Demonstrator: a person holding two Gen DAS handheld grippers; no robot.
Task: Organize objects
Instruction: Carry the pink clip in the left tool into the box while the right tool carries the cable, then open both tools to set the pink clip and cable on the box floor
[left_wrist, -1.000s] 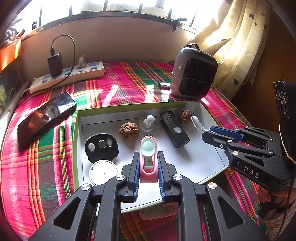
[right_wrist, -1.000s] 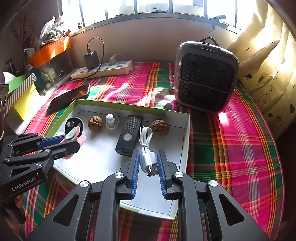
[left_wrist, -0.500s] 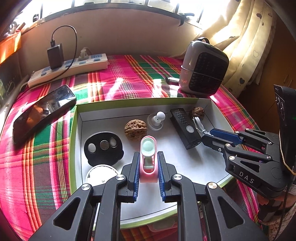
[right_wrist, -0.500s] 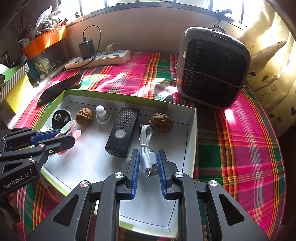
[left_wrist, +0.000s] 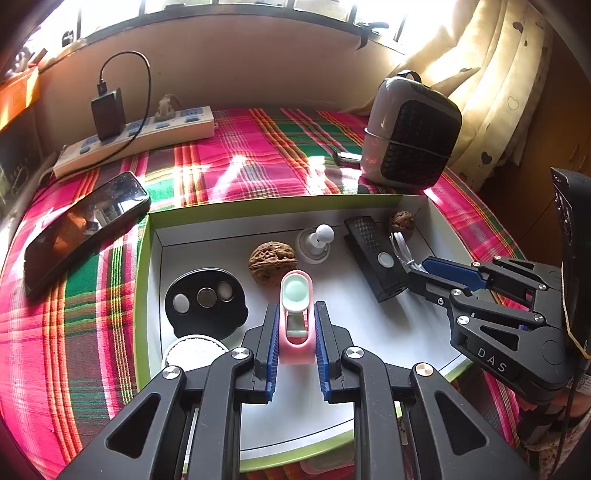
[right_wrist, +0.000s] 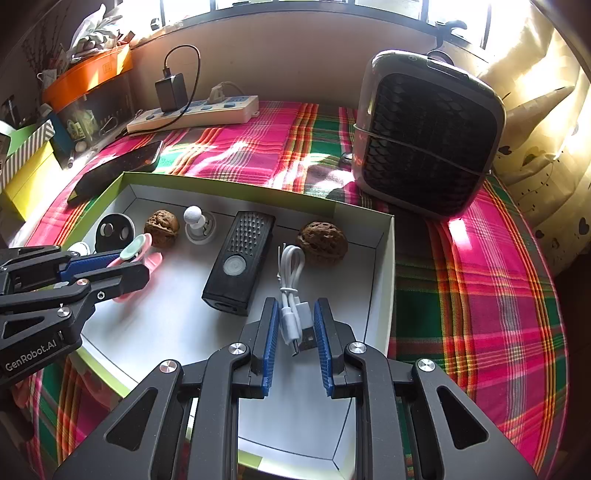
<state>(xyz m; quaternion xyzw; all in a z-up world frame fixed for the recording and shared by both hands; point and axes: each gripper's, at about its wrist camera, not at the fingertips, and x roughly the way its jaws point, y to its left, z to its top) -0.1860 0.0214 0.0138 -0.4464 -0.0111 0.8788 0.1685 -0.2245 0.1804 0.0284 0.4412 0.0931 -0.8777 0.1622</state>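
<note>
A white box with a green rim (left_wrist: 258, 206) lies on the plaid cloth. My left gripper (left_wrist: 295, 314) is shut on a pink and mint clip (left_wrist: 294, 291) over the box's near-left part. My right gripper (right_wrist: 295, 310) is shut on the plug end of a coiled white USB cable (right_wrist: 291, 266) near the box's right wall (right_wrist: 384, 258). From the right wrist view the left gripper (right_wrist: 136, 266) holds the clip (right_wrist: 153, 258) low over the box floor. In the left wrist view the right gripper (left_wrist: 417, 271) is beside the cable (left_wrist: 400, 251).
The box also holds two walnuts (right_wrist: 321, 242) (left_wrist: 271, 260), a black remote (right_wrist: 240, 258), a white knob (left_wrist: 314, 240), a black disc with coin cells (left_wrist: 205, 297) and a white round lid (left_wrist: 192, 354). Outside it are a phone (left_wrist: 81, 229), a power strip (left_wrist: 140, 136) and a small heater (right_wrist: 424, 133).
Both views have crept a little farther in over the box, with the heater drawing nearer. Each gripper keeps its hold on the same item.
</note>
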